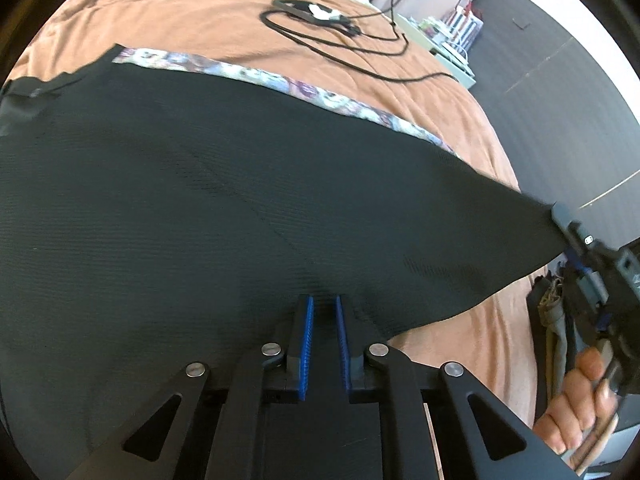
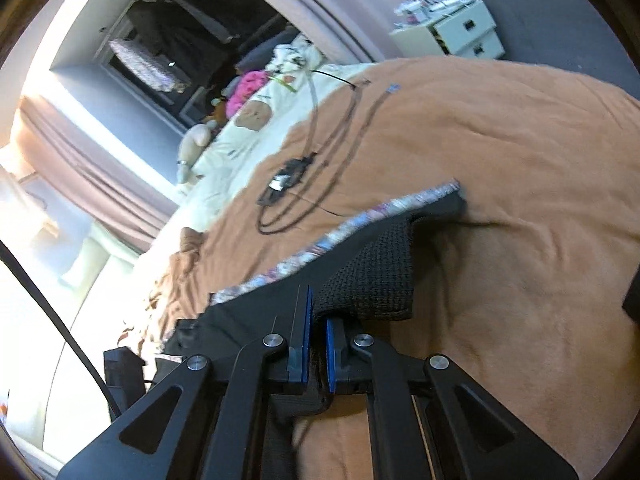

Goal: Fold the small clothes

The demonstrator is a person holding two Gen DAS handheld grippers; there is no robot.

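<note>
You're in a home bedroom: a bed [image 2: 500, 128] with an orange blanket [image 1: 224, 12] and cream patterned bedding [image 2: 248, 120], curtains [image 2: 80, 168] at a bright window, a white drawer unit [image 2: 460, 32] beside it, clothes hanging in an open wardrobe [image 2: 192, 32].

Black cable [image 1: 340, 32] on orange blanket [image 1: 224, 20]; white drawers [image 2: 464, 32].
</note>
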